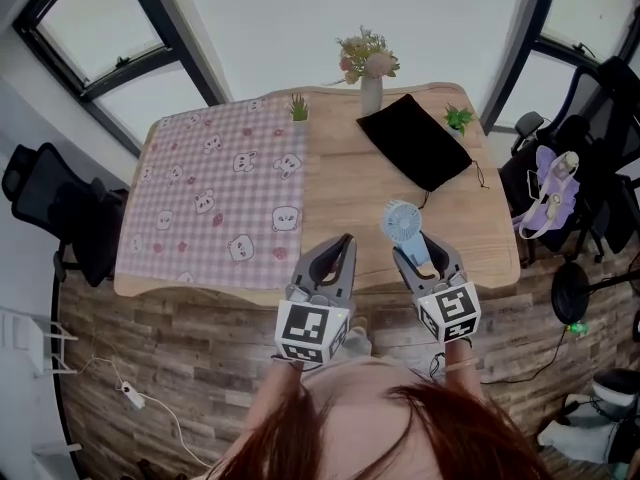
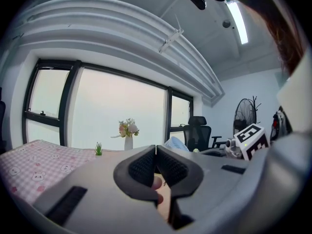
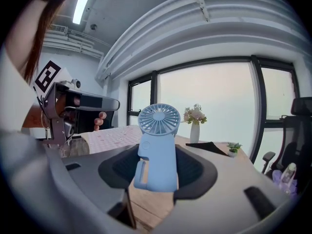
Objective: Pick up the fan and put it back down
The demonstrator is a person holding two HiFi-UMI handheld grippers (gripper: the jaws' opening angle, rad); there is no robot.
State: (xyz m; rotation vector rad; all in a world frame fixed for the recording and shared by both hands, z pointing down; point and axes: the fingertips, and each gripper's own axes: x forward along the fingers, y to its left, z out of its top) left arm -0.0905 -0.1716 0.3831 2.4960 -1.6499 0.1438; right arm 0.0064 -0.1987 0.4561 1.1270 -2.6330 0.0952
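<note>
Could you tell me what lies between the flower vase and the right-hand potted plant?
The black pouch: its far corner lies between them, in the head view.

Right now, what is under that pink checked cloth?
The pink checked cloth lies flat over the left half of the wooden table, whose wood shows beside it. Anything else beneath is covered, though no bump shows.

Cloth [image 1: 215, 193] on table's [image 1: 345, 198] left, pouch [image 1: 415, 140] right

No readable text, no brand names, no numbers or signs
</note>
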